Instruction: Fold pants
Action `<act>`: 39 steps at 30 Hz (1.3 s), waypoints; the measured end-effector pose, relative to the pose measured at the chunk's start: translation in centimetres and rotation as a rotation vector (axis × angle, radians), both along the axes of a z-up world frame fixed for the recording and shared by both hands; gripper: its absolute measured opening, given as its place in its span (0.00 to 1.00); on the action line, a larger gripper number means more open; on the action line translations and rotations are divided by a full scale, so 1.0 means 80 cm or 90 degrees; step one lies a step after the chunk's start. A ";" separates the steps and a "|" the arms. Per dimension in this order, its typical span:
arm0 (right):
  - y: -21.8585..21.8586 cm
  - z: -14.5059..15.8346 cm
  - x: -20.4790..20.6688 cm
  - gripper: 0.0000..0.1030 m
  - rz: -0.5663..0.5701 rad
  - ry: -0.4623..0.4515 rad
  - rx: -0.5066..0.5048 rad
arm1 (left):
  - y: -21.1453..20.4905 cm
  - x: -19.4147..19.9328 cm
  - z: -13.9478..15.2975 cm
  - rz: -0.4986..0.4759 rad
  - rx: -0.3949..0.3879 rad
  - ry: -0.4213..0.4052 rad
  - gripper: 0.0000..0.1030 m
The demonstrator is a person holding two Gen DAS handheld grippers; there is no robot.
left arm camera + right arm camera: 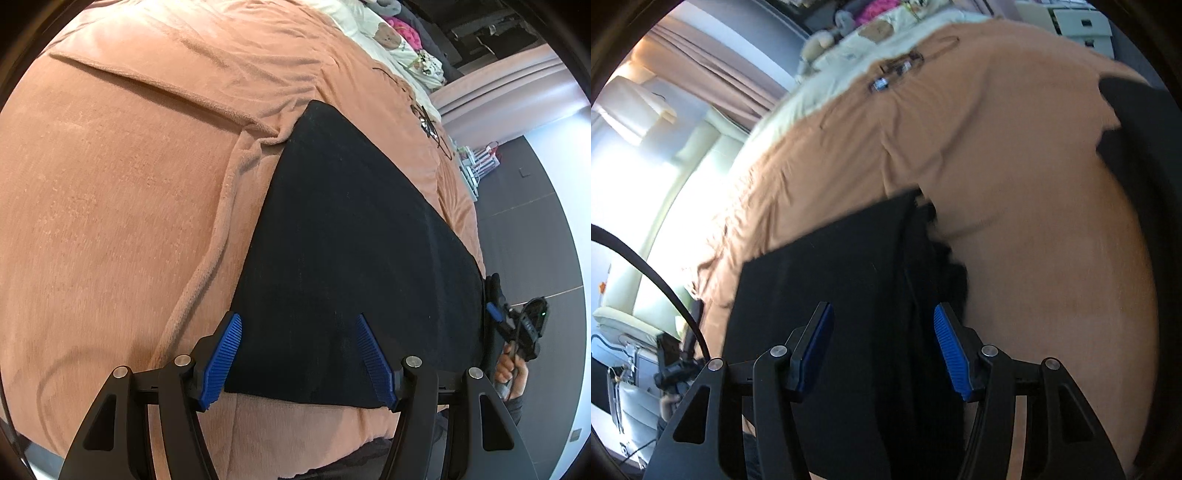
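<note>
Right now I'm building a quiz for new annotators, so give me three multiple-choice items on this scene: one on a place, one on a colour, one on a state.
1. Where do the black pants lie?
A. on the orange blanket
B. on the floor
C. on a chair

2. What colour are the pads of the left hand-held gripper?
A. red
B. blue
C. white

3. How does the right hand-held gripper stand?
A. clamped on a hanger
B. shut and empty
C. open over the pants

Answers:
1. A, the dark cloth lies spread flat on the orange blanket covering the bed.
2. B, both ribbed pads are blue.
3. C, its pads stand apart with dark cloth showing between them, neither visibly pressing it.
</note>
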State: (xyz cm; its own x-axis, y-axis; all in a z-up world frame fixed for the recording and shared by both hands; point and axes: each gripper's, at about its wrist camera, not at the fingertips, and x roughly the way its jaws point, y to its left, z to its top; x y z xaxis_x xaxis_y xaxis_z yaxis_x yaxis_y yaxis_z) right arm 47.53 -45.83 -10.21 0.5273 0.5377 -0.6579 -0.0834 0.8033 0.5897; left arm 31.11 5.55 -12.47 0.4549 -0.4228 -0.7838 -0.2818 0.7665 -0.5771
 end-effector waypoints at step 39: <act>-0.034 -0.025 -0.107 0.44 -0.036 0.066 0.076 | -0.015 -0.040 -0.018 0.030 -0.069 -0.014 0.72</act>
